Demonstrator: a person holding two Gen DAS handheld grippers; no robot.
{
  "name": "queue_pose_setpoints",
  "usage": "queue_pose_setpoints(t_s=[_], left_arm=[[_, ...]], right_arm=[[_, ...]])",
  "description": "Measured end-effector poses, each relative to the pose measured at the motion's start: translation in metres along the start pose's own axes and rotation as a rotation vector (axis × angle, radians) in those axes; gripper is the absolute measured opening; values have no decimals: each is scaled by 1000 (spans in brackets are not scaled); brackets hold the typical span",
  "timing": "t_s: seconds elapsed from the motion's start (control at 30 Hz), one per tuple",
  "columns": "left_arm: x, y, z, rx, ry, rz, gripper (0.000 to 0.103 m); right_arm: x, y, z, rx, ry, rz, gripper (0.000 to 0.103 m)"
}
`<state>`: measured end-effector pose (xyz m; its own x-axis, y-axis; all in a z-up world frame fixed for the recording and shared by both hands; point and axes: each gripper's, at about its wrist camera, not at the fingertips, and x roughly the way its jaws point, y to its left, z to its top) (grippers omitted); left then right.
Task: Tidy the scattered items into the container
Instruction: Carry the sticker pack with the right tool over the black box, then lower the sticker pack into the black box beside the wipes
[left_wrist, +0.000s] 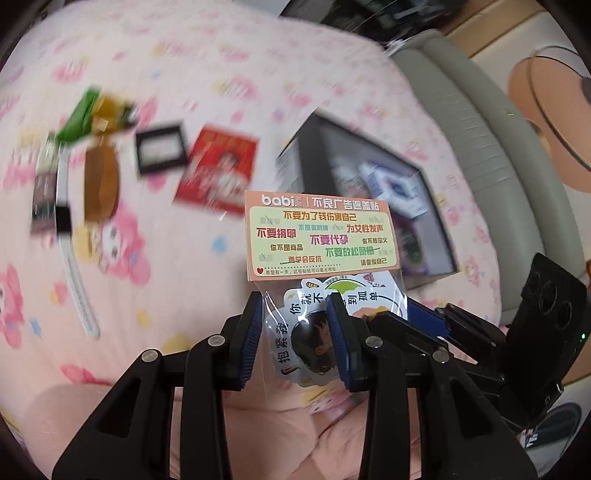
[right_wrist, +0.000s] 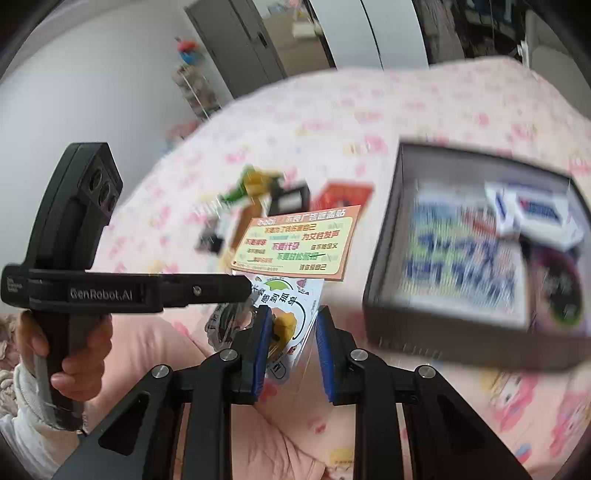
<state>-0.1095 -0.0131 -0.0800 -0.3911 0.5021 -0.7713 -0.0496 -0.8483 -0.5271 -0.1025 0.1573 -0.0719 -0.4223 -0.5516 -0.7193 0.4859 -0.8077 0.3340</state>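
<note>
2 grippers meet on 1 item: a clear sticker pack (left_wrist: 320, 236) with an orange header card printed "babi", lifted off the pink patterned bedspread (left_wrist: 155, 51). In the left wrist view the left gripper (left_wrist: 293, 341) has its blue pads closed partway on the lower, see-through part of the pack, 1 pad on each side of the round stickers inside, and the card stands upright above the fingers. The right gripper (right_wrist: 291, 356) comes in at the pack's lower right edge; in its own view the left pad lies against the stickers while the right pad stands a little off the plastic edge, so I cannot tell whether it truly pinches. A hand (right_wrist: 72, 354) wraps the left gripper's black handle.

The container (right_wrist: 384, 258), a dark open box, sits on the bedspread to the right of the pack, toward the bed's far right side, and already holds a white-and-blue carton (right_wrist: 532, 214) and printed sheets. Left of the pack, nearer the bed's middle, lie the remaining scattered things, all blurred: a red packet (left_wrist: 218, 170), a black-framed card (left_wrist: 160, 147), a green-and-yellow wrapper (left_wrist: 94, 114) and a brown oval piece (left_wrist: 100, 184).
</note>
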Motion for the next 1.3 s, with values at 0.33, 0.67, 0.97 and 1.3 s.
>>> queue_pose_setpoints(t_s=[0.33, 0.67, 0.97, 1.3], left_arm=[[72, -82, 87, 93, 26, -73, 34], [201, -139, 87, 99, 238, -41, 34], [234, -138, 82, 70, 302, 46, 34], [237, -133, 86, 24, 289, 55, 34]], right_arm=[[-36, -68, 46, -7, -87, -118, 21], [-35, -210, 15, 298, -18, -207, 21], [-18, -230, 8, 340, 65, -375, 24], [-36, -236, 11, 368, -19, -456, 26]])
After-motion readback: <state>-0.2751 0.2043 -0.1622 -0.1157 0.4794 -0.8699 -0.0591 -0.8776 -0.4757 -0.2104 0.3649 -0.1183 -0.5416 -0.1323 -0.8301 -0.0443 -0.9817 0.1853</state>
